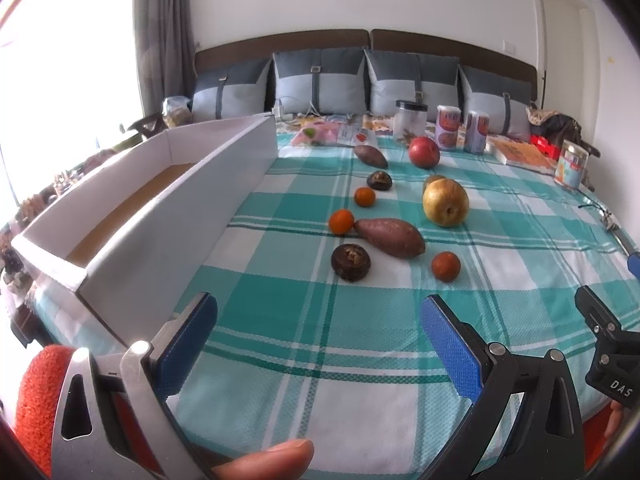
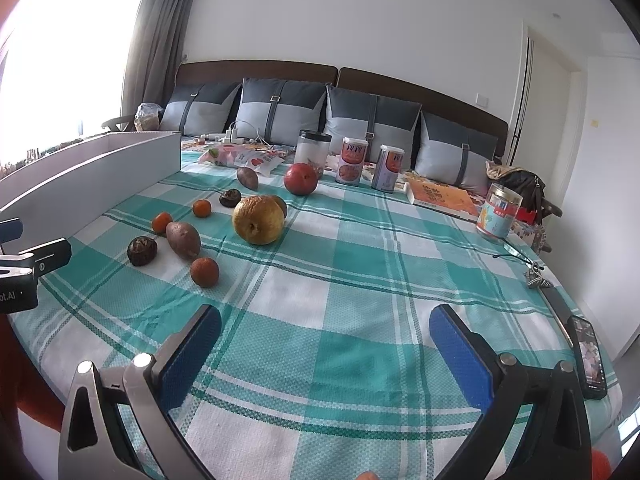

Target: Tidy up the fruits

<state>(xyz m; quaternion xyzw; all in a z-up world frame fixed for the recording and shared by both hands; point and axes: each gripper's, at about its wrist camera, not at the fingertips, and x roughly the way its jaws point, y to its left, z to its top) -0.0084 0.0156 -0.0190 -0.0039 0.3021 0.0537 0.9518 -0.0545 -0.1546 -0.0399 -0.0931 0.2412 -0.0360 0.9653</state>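
We hold our left claw (image 1: 318, 344) and right claw (image 2: 325, 354) spread, both empty. At frame centre lie a yellow pear (image 1: 445, 203) and sweet potato (image 1: 390, 237); at left, a white box (image 1: 160, 208).

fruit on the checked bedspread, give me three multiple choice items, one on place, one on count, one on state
1. Where is the long white cardboard box?
A. left of the produce
B. right of the produce
C. on the pillows

2. How many small round orange citrus fruits lie on the teal-and-white checked bedspread?
A. one
B. three
C. five

3. What state is the left tool in?
A. shut on the yellow pear
B. open and empty
C. shut on nothing

Key: 1 A, its wall runs along the cloth's left side. 2 B, one beside the nearer purple sweet potato, one farther back, one nearest. 3 B, its blue pads stand wide apart over bare cloth.
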